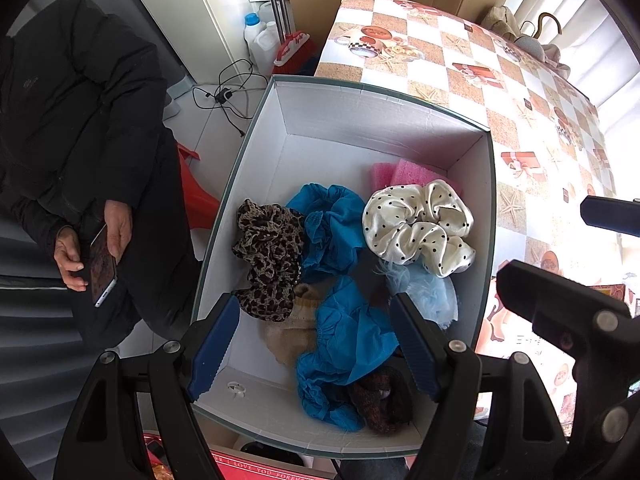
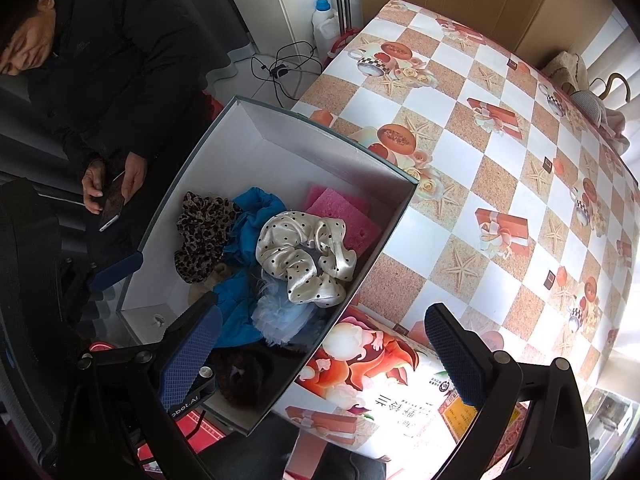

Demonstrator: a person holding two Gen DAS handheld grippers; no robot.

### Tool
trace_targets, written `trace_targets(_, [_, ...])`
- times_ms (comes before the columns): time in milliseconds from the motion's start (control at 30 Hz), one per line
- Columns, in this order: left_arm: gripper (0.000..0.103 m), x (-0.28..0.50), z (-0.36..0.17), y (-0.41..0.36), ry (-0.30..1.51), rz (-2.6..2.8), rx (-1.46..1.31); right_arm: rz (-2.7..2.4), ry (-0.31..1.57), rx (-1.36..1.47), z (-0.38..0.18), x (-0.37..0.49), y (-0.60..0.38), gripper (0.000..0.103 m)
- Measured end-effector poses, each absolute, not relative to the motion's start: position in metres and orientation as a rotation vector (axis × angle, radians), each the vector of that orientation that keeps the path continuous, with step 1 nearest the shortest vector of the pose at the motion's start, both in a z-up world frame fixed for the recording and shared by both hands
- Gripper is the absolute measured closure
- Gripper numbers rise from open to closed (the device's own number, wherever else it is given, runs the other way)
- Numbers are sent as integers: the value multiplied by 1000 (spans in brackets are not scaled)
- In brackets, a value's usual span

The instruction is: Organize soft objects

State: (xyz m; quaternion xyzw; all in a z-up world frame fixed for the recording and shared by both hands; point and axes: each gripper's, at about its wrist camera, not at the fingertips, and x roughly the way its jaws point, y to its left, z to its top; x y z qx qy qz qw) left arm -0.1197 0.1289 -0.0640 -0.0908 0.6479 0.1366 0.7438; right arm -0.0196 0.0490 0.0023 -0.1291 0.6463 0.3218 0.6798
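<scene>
A white open box (image 1: 360, 120) (image 2: 280, 140) holds several soft things. Among them are a cream polka-dot scrunchie (image 1: 416, 224) (image 2: 304, 256), a leopard-print scrunchie (image 1: 268, 256) (image 2: 204, 232), blue crumpled covers (image 1: 332, 232) (image 2: 248, 216), pink sponges (image 1: 400, 172) (image 2: 344, 212), a pale blue fluffy piece (image 1: 428, 292) (image 2: 280, 312), a beige knit piece (image 1: 288, 328) and a dark brown scrunchie (image 1: 380, 400) (image 2: 240, 376). My left gripper (image 1: 316, 344) hangs open above the box's near end, well clear of the cloth below. My right gripper (image 2: 324, 356) stands wide open over the box's right wall, holding nothing.
The box sits against a table with a checkered printed cloth (image 1: 460, 64) (image 2: 500, 168). A printed bag (image 2: 380, 380) lies under my right gripper. A seated person in black holds a phone (image 1: 100, 264) (image 2: 114, 200) left of the box. Cables (image 1: 228, 92) and bottles (image 1: 256, 36) are on the floor behind.
</scene>
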Motion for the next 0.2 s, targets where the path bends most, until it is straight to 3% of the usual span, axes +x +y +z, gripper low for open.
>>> trace_targets(100, [22,-122,-63,128,1400,297,-198,722,1449,-292,3,-21,49,1])
trace_targets(200, [22,-130,-46,129,1263,219,-247,719,1442,-285,6,-23,47,1])
